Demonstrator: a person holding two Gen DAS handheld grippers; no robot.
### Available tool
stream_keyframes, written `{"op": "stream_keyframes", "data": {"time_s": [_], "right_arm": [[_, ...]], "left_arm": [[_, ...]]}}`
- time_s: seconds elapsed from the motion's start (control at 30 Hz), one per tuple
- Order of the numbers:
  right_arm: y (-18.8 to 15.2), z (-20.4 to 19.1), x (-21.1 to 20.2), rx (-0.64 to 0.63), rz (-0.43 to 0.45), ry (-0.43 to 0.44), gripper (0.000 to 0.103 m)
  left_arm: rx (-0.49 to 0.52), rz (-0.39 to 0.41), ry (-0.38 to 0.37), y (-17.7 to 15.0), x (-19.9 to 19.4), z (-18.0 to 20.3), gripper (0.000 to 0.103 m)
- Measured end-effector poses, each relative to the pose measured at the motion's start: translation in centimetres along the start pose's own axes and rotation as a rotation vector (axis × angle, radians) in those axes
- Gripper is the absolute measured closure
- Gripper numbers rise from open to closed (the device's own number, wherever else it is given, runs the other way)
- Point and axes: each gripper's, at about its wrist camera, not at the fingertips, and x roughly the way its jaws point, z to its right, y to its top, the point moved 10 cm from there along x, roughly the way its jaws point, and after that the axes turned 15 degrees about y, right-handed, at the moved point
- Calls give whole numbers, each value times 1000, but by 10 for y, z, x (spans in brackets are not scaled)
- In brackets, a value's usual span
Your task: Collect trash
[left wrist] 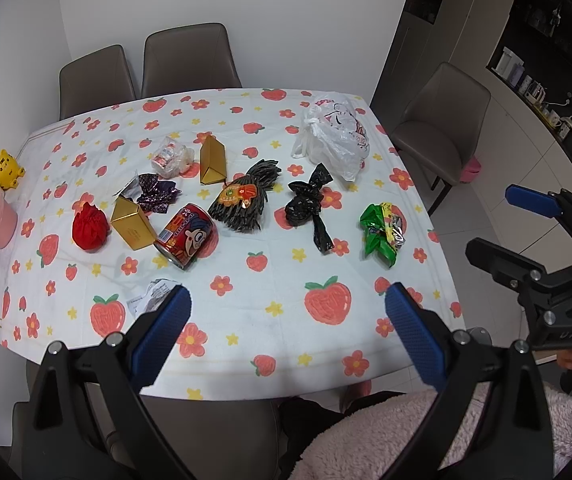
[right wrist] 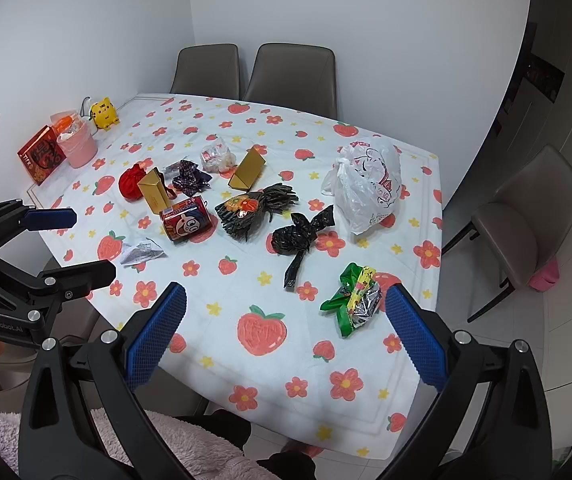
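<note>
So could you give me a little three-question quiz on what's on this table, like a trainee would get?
1. True or false: the red drink can stands upright.
2. Which item lies nearest the right tool? A) the green snack wrapper B) the white plastic bag C) the yellow tiger figure
3. How many gold boxes are on the strawberry-print tablecloth?

Key:
1. False; it lies on its side.
2. A.
3. Two: one beside the can, one further back.
</note>
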Motion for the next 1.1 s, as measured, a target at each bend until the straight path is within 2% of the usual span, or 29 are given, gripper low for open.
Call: {"op": "stream_keyframes", "data": {"time_s": [1.1], "right_arm": [[1,0,-1,1,1,-1,7]], "left_arm": [[1,-1,-25,8,-8,6,6]]}}
